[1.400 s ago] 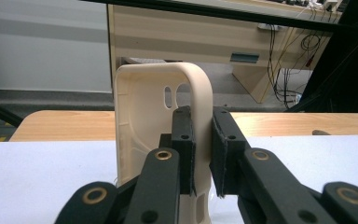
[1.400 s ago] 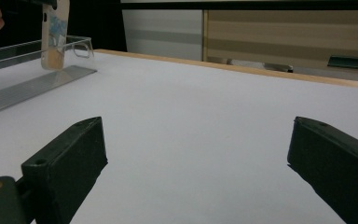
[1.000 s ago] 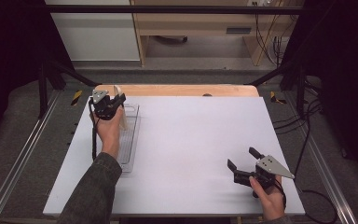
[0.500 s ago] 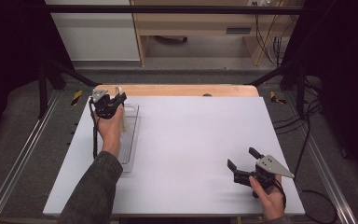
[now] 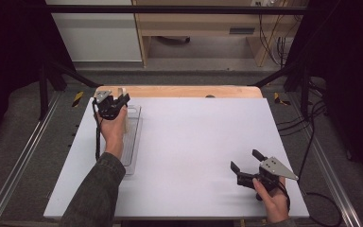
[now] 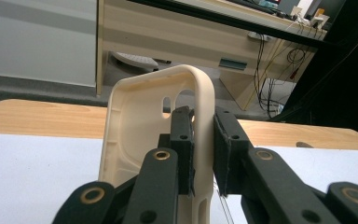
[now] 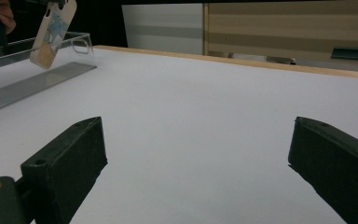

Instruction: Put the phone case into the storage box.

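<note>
High view: holding a cream phone case (image 5: 124, 124) in the left gripper (image 5: 115, 105), at the far left part of the white table (image 5: 198, 142), just above the far end of a clear plastic tray (image 5: 133, 142). Keeping the case upright, with the long axis pointing down toward the tray floor, so lying directly under the left hand and needing only a straight lowering, by judgement. Resting the right gripper (image 5: 246, 161) well apart at the near right corner, jaws spread and grasping nothing; being far from the tray, so clearly not the nearer hand for this move

Left gripper view: clamping one long side wall of the phone case (image 6: 135, 135) between the two black pads (image 6: 182, 144), jaws nearly together with only the thin wall between them. Showing the hollow inner side of the case toward the left of the picture, the rounded corner and the camera cutout rising above the jaws. Seeing the wooden edge (image 6: 37, 116) of the table behind

Right gripper view: looking across the bare table (image 7: 205, 116) with both jaws standing wide and nothing between them. Seeing far off, at the upper left, the phone case (image 7: 53, 32) hanging a little tilted over the clear plastic tray (image 7: 37, 79), its lower end near the tray floor but seemingly not yet touching; hard to tell for sure
</note>
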`<state>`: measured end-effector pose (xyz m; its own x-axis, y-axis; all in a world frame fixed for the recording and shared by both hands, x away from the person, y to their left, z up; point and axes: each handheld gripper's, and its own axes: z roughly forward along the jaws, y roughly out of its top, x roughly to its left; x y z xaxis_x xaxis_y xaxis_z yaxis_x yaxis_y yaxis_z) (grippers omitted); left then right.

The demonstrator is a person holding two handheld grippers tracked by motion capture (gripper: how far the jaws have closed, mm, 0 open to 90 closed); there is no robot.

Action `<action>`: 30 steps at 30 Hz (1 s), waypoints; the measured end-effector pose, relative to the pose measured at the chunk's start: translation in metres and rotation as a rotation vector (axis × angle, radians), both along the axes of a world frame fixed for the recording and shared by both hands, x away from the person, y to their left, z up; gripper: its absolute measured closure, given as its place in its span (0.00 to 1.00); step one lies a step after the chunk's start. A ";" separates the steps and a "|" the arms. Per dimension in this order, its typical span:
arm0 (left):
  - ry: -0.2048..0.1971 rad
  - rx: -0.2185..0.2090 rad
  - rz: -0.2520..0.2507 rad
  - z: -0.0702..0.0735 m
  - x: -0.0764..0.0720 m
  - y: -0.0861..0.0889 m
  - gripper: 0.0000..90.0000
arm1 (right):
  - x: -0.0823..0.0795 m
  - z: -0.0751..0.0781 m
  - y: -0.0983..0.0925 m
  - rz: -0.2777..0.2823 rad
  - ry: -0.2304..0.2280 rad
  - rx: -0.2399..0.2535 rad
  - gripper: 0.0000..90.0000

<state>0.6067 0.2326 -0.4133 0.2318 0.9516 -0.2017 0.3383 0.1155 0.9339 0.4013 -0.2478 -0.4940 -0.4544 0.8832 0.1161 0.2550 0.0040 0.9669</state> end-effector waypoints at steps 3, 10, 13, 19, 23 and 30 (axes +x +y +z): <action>0.000 0.004 -0.002 0.000 0.000 -0.001 0.87 | 0.000 0.000 0.000 -0.002 0.001 0.000 0.04; 0.000 0.008 -0.005 0.000 0.001 -0.001 0.87 | 0.000 0.000 0.000 0.000 0.004 0.000 0.04; 0.000 0.011 -0.007 -0.001 0.001 -0.002 0.87 | 0.000 0.000 -0.001 -0.001 0.003 0.001 0.04; 0.005 0.015 -0.012 -0.002 0.002 -0.004 0.86 | 0.000 0.000 -0.001 -0.001 0.005 0.004 0.05; 0.006 0.017 -0.015 -0.002 0.002 -0.004 0.86 | 0.000 0.000 -0.001 -0.001 0.006 0.003 0.04; 0.007 0.017 -0.018 -0.003 0.003 -0.005 0.86 | 0.000 0.000 -0.001 0.001 0.007 0.003 0.04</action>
